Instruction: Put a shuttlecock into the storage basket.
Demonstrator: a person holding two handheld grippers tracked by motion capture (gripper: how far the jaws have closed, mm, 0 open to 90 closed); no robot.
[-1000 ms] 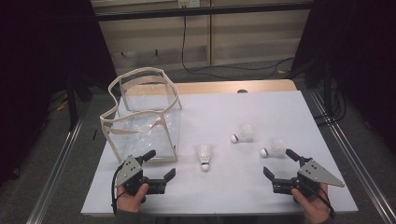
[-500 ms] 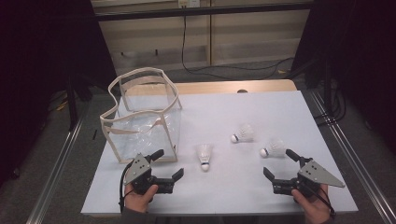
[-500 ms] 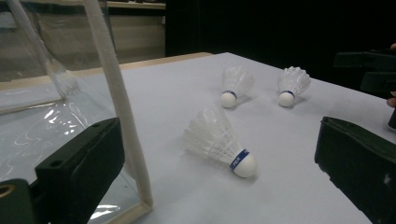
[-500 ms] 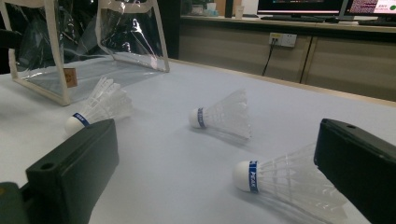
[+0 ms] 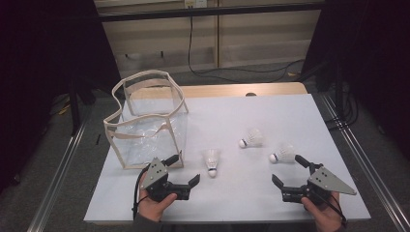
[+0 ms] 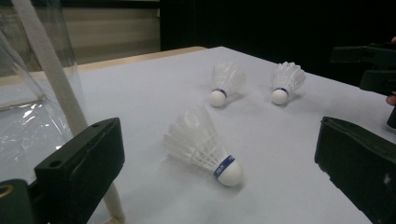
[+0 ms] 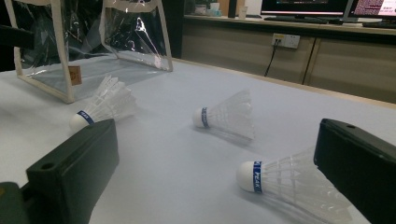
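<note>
**Trainee:** Now, which shuttlecock do I take first?

**Instructor:** Your left tool (image 5: 183, 170), jaws wide apart and empty, faces the nearest shuttlecock (image 5: 212, 160), which lies on the bench (image 5: 290, 111) just beside the clear bag (image 5: 145, 121). Close on the cork, not the feathers. Your right tool (image 5: 286, 171), equally open and empty, waits beside another shuttlecock (image 5: 283, 153).
</note>
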